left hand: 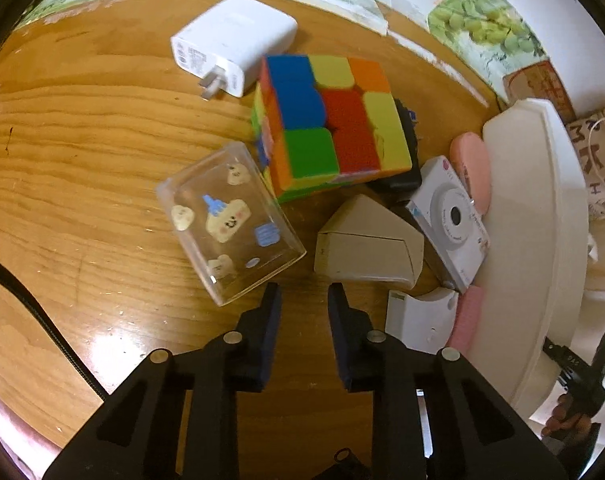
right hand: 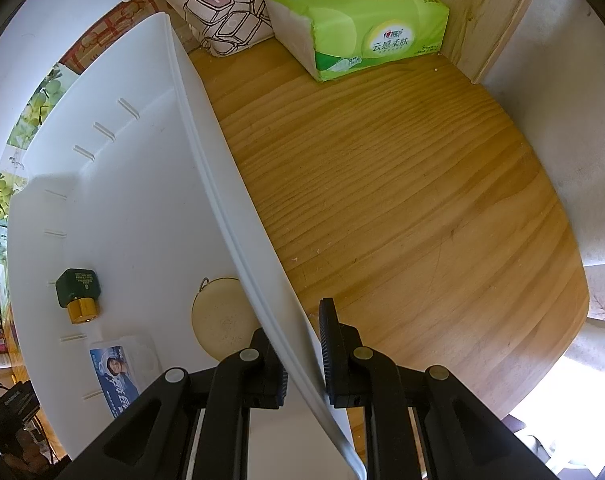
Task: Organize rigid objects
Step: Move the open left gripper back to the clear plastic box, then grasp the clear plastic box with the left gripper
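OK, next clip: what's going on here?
A person is sorting small items from a wooden table into a white bin. The right gripper straddles the bin's rim without visibly clamping it; a green-and-gold gadget and a round beige disc already lie inside. The left gripper hovers open and empty near a clear sticker box, a Rubik's cube and a white charger.
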